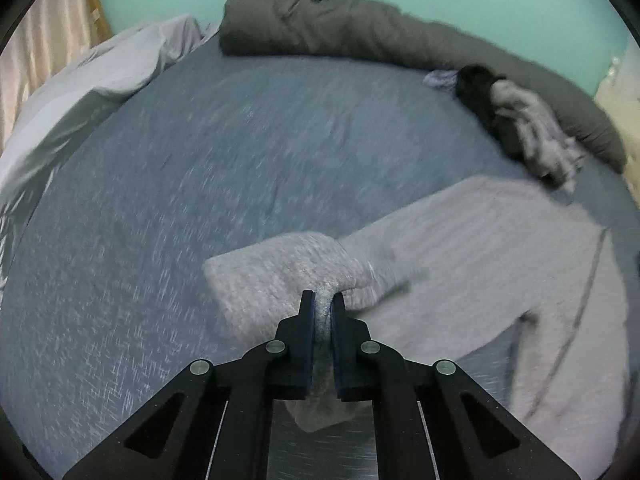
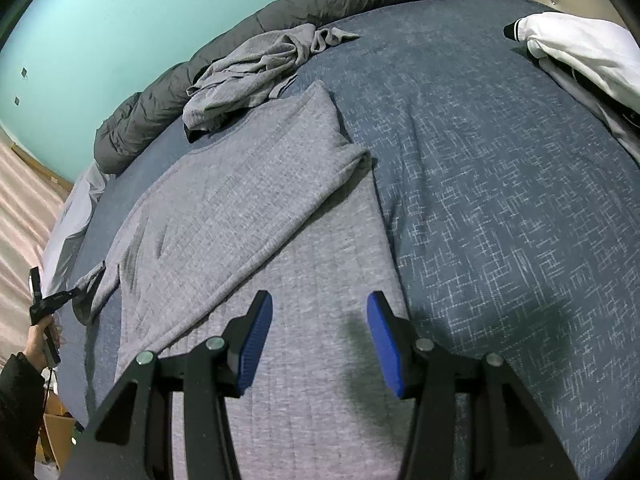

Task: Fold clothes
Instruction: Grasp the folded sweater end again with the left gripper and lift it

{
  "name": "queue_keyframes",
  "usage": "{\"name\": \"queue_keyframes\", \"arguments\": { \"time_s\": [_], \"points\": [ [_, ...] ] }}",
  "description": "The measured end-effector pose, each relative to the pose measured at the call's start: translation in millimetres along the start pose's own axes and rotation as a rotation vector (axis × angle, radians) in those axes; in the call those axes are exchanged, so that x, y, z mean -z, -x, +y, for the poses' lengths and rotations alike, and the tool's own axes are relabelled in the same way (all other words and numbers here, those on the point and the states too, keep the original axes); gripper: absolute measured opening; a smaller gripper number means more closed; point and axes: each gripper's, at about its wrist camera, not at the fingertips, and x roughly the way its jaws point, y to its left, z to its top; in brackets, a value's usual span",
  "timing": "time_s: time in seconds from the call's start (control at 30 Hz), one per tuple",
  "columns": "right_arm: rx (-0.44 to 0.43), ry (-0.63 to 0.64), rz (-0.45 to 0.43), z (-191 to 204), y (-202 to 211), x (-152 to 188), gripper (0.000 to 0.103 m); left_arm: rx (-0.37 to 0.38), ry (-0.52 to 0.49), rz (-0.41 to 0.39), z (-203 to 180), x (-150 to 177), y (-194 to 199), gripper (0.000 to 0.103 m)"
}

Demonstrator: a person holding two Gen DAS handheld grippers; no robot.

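Left hand-held gripper (image 1: 323,300) clamped on grey sweater (image 1: 480,248) sleeve; right hand-held gripper (image 2: 320,304) apart above it.

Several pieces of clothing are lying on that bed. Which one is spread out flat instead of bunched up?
The grey knit sweater nearest the grippers lies flat on the blue bedspread, one sleeve folded across it. The grey garment behind it is crumpled; the white one sits heaped at the far right.
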Motion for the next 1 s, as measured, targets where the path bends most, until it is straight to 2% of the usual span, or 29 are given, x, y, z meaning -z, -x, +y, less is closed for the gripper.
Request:
{"name": "queue_keyframes", "arguments": {
  "time_s": [0.23, 0.4, 0.53, 0.67, 0.73, 0.87, 1.0],
  "points": [
    [-0.027, -0.008, -0.022, 2.5, 15.3, -0.9, 0.050, 0.139, -0.040, -0.104, -65.4, -37.0, 55.7, 0.007],
    [-0.039, -0.013, -0.054, -1.9, 34.8, -3.8, 0.050, 0.252, -0.113, -0.172, -149.1, -58.0, 96.8, 0.007],
    [-0.052, -0.029, -0.066, -6.5, 43.5, -5.0, 0.050, 0.353, -0.200, -0.202, -224.9, -59.8, 122.3, 0.007],
    [-0.068, -0.028, -0.071, -6.3, 48.9, -5.9, 0.050, 0.443, -0.292, -0.191, -296.6, -39.6, 133.2, 0.007],
    [-0.074, -0.031, -0.073, -7.1, 50.9, -6.6, 0.050, 0.487, -0.345, -0.161, -333.4, -18.3, 128.8, 0.007],
    [-0.083, -0.046, -0.073, -10.9, 53.5, -6.9, 0.050, 0.545, -0.434, -0.068, -396.7, 42.7, 100.0, 0.007],
    [-0.079, -0.053, -0.057, -13.7, 51.3, -5.6, 0.050, 0.556, -0.473, 0.080, -426.8, 98.2, 47.2, 0.010]
  ]
}}
